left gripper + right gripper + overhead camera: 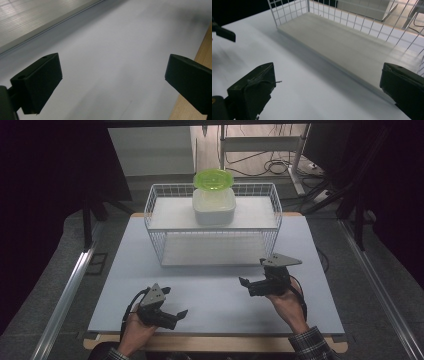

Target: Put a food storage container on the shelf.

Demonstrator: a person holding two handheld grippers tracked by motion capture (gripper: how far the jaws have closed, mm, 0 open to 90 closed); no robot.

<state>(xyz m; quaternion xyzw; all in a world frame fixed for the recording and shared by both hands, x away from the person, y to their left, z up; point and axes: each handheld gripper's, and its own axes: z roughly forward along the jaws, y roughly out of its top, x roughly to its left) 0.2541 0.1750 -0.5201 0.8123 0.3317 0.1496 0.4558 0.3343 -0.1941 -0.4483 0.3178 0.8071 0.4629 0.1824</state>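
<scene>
A: Fingers first. Left gripper (170,312) has its fingers (37,85) spread wide, nothing between them, low over the near tabletop (215,290) by the wooden edge. Right gripper (252,285) likewise gaping and empty, angled toward the wire rack (212,222).

B: And the target?

A: White container (214,205) on the rack's upper shelf, well apart from both grippers. A green lid (213,179) sits on top, looking loosely perched rather than pressed down.

B: Approach advice?

A: Probably come in over the rack's front wall, level, one gripper on each side of the tub, closing low on its body so the lid isn't knocked off.

B: Contents?

A: Cannot tell; walls are opaque and the lid covers the mouth. Lower shelf (342,47) is bare.
</scene>
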